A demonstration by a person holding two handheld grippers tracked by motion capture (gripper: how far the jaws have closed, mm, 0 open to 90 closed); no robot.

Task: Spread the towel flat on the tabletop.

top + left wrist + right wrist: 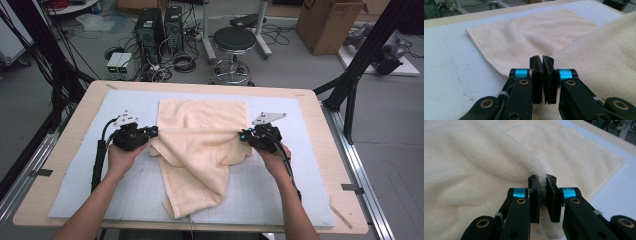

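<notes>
A cream towel (200, 125) lies on the pale gridded mat (300, 165), its near part bunched and lifted between the two grippers. My left gripper (154, 132) is at the towel's left edge, my right gripper (243, 135) at its right edge. In the left gripper view the jaws (542, 58) stand shut, with the towel (599, 57) rising beside and under them. In the right gripper view the jaws (541, 178) pinch a raised fold of the towel (474, 157), with cloth showing between the pads. The far part of the towel lies flat.
The mat covers a wooden table (330, 140) with rounded corners. Beyond the far edge stand a black stool (234, 40), computer towers (159, 27) with cables and a cardboard box (327, 22). Black frame legs (360, 65) rise at the right.
</notes>
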